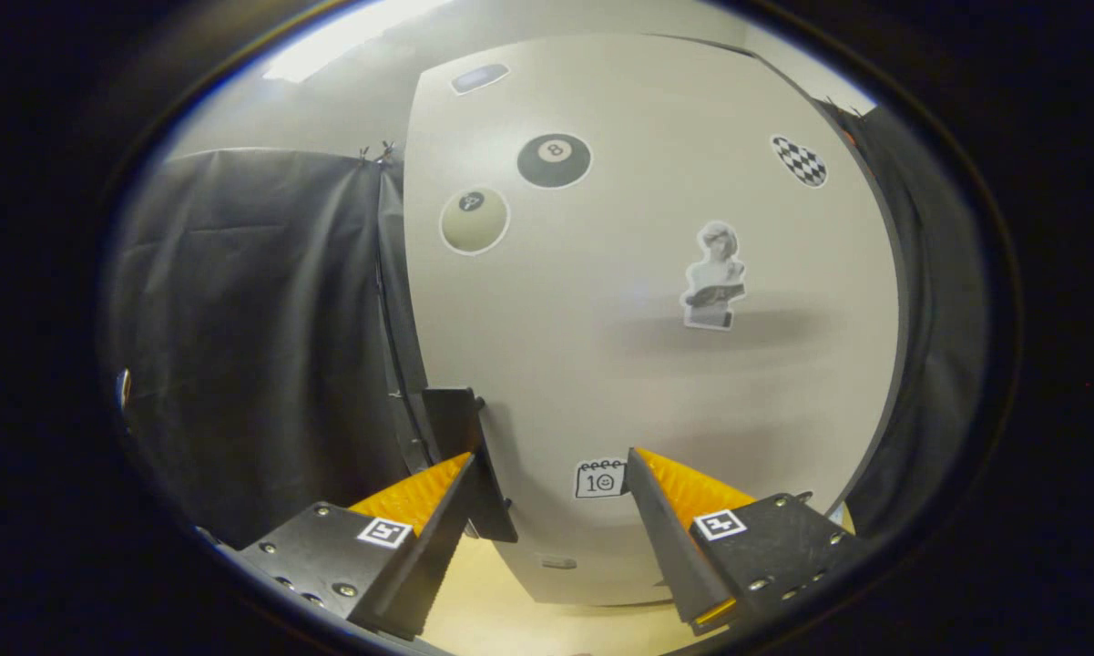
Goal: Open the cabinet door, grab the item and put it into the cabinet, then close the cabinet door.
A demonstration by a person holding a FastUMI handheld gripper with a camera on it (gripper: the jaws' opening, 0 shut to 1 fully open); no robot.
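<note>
Tongs (551, 497) gape wide just before the shut cabinet door (656, 364), its handle (465, 456) by the left finger.

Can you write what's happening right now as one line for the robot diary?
tool: open, empty | cabinet door: just ahead | handle: beside one finger, ungrasped

"8" and "10" stickers on cabinet door (601, 364)
</note>
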